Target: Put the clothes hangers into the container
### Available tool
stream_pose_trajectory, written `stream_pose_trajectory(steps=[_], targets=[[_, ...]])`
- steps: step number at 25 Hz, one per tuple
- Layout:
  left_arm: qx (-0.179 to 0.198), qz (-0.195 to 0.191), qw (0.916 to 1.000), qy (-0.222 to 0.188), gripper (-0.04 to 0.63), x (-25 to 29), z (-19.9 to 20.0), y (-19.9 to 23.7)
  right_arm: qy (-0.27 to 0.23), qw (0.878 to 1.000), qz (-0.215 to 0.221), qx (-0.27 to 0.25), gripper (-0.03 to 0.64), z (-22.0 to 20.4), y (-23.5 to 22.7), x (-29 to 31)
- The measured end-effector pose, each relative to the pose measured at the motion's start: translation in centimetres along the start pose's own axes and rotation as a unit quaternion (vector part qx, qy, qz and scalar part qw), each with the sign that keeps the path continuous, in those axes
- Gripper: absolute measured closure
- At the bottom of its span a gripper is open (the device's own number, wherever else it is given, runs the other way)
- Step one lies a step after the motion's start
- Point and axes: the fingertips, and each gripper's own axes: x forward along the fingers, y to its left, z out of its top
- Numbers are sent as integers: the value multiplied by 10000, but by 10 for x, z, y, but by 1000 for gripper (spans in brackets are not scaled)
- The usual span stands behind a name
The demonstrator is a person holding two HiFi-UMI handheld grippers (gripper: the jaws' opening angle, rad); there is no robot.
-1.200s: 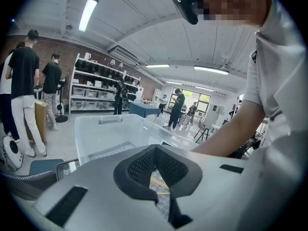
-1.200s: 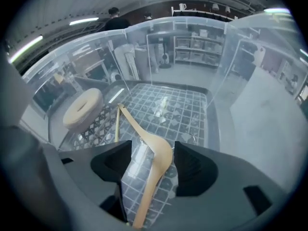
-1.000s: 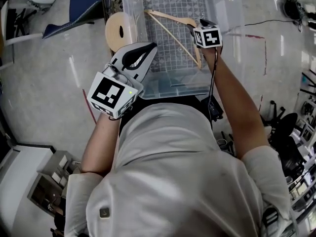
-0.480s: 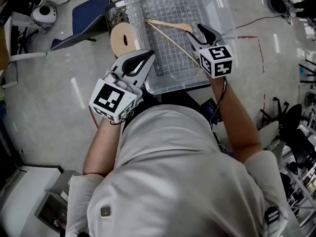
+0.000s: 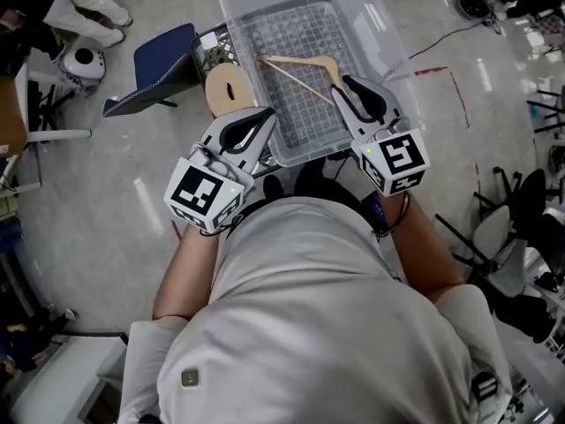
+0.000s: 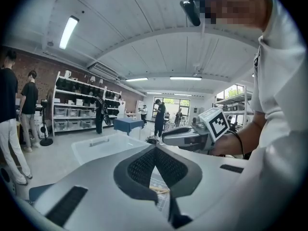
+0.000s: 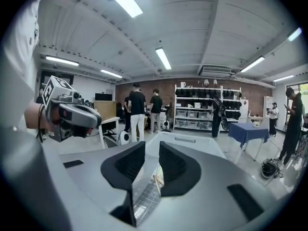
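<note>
Done: pale wooden clothes hanger lies in clear plastic container.
Left gripper: clenched, empty.
Right gripper: jaws just closing partway, nothing between.
Remaining: no other hanger visible.

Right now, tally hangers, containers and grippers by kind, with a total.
Wooden hanger: 1
Clear container: 1
Grippers: 2, the left gripper and the right gripper, whose jaws have just been closing with nothing between them
Total: 4
</note>
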Motion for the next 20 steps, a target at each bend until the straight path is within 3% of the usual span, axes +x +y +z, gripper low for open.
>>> stream_pose_trajectory(steps=[8,20], targets=[[222,-168,9996,-95,578,-32,3,-16,-582,9982,-128,-71,565,42,48,-48],[338,-366,9985,-223,578,-76,4,-25,-762,9965,-44,-352,597,63,97,-79]])
